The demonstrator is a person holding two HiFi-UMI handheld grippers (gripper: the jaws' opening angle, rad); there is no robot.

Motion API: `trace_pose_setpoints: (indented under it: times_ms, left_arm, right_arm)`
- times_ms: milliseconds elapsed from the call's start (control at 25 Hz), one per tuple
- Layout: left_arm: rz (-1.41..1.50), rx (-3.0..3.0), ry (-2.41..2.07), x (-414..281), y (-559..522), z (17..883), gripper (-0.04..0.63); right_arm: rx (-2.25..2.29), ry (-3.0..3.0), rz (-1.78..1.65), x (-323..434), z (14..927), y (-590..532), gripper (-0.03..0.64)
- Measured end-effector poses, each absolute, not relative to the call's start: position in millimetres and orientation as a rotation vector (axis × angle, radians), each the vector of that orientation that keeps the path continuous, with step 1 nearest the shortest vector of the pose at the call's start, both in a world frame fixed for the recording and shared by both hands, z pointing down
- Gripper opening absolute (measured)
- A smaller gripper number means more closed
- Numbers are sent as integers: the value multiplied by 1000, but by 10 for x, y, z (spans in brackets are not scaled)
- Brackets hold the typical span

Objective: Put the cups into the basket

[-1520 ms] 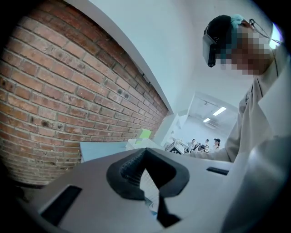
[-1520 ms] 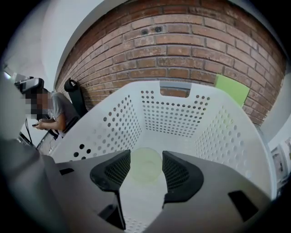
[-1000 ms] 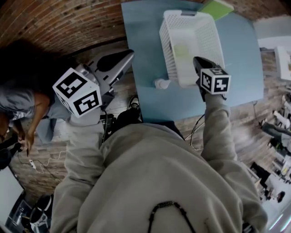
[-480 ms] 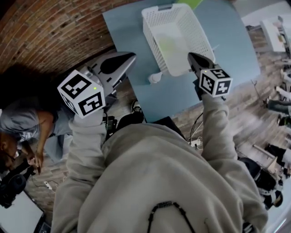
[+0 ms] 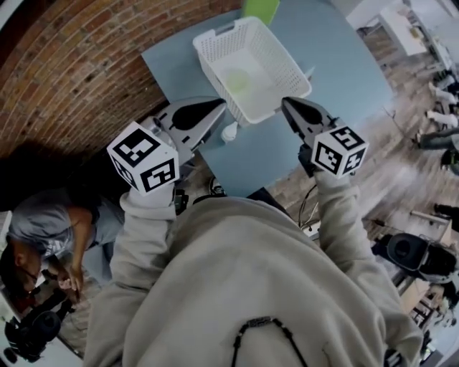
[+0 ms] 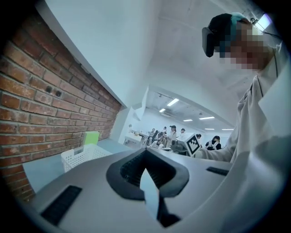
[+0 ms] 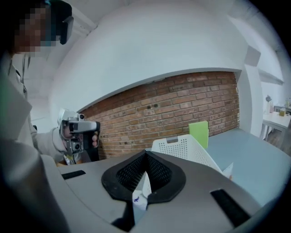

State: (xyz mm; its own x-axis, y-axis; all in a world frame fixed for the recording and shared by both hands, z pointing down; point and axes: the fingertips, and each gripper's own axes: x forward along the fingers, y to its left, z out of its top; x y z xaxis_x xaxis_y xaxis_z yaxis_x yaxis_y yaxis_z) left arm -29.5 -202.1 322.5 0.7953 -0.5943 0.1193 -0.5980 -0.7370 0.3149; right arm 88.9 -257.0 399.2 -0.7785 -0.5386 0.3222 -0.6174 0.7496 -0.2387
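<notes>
A white slatted basket (image 5: 283, 64) stands on the blue table (image 5: 337, 64); it also shows in the left gripper view (image 6: 79, 157) and the right gripper view (image 7: 182, 146). A pale green cup (image 5: 237, 81) lies inside it. A small white cup (image 5: 229, 132) stands on the table just outside the basket's near corner. My left gripper (image 5: 219, 106) hangs shut and empty left of that cup, at the table's edge. My right gripper (image 5: 286, 105) is shut and empty by the basket's near right corner. Both pairs of jaws meet in their own views (image 6: 146, 154) (image 7: 145, 157).
A green panel (image 5: 259, 8) stands behind the basket at the table's far edge. A brick wall (image 5: 64, 79) runs along the left. A person (image 5: 50, 222) crouches on the floor at lower left with a camera. Several people sit far off across the room (image 6: 175, 134).
My head has turned, so the table and basket now lie slanted. The right gripper has drawn back from above the basket's near rim to beside its corner. The left gripper has come closer to the table.
</notes>
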Motion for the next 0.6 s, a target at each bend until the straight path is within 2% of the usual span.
trace_pose_setpoints:
  times_ms: [600]
  left_arm:
    - [-52, 2810, -845, -148, -1895, 2700, -4]
  right_arm:
    - [928, -2945, 406, 713, 2991, -2163, 11]
